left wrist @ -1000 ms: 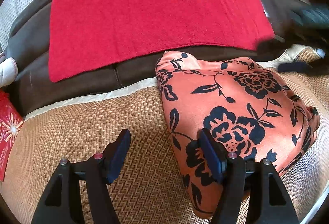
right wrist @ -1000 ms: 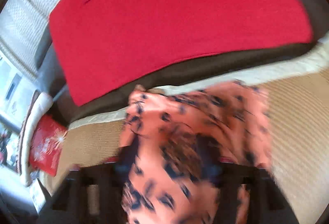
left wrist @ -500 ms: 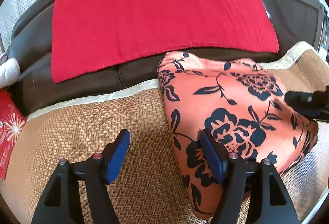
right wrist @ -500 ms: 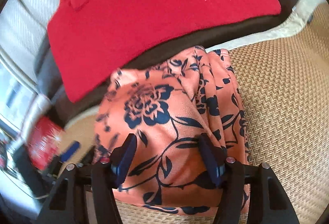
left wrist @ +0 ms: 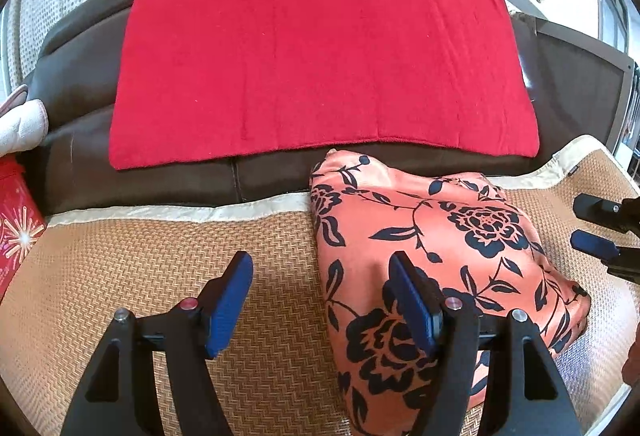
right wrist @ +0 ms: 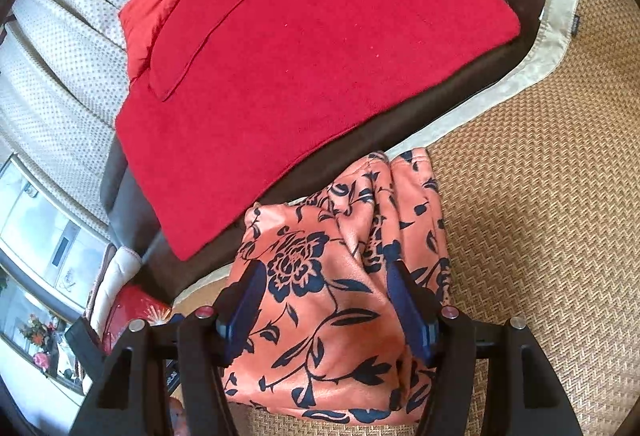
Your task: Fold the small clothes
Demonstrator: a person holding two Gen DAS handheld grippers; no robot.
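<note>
An orange garment [left wrist: 436, 256] printed with dark navy flowers lies in a soft, rumpled bundle on a tan woven mat [left wrist: 120, 268] that covers a sofa seat. Taking the garment as the landmark: just behind it runs the mat's cream border, then the dark brown sofa back [left wrist: 80, 76], over which a flat red cloth [left wrist: 320, 60] is draped; the garment's far corner leans against that dark back just below the cloth's lower edge. Well off to the garment's left, at the seat's end, sits a red box with a starburst design [left wrist: 16, 232]. The left gripper [left wrist: 322, 304] hangs low over the garment's near left edge, its blue-padded jaws wide apart and holding nothing; one finger is over bare mat, the other over the fabric. The right gripper [right wrist: 324, 306] is poised above the garment's right half, jaws likewise spread and empty, with fabric showing between them; whether the pads touch it cannot be told. In the left view its two tips appear just beyond the garment's right edge. The garment looks partly gathered, not yet a neat flat fold, so the step in hand seems to be choosing a grip. The next move probably calls for each gripper to pinch an edge or corner and lift evenly, since the slippery-looking fabric may slide or bunch.
</note>
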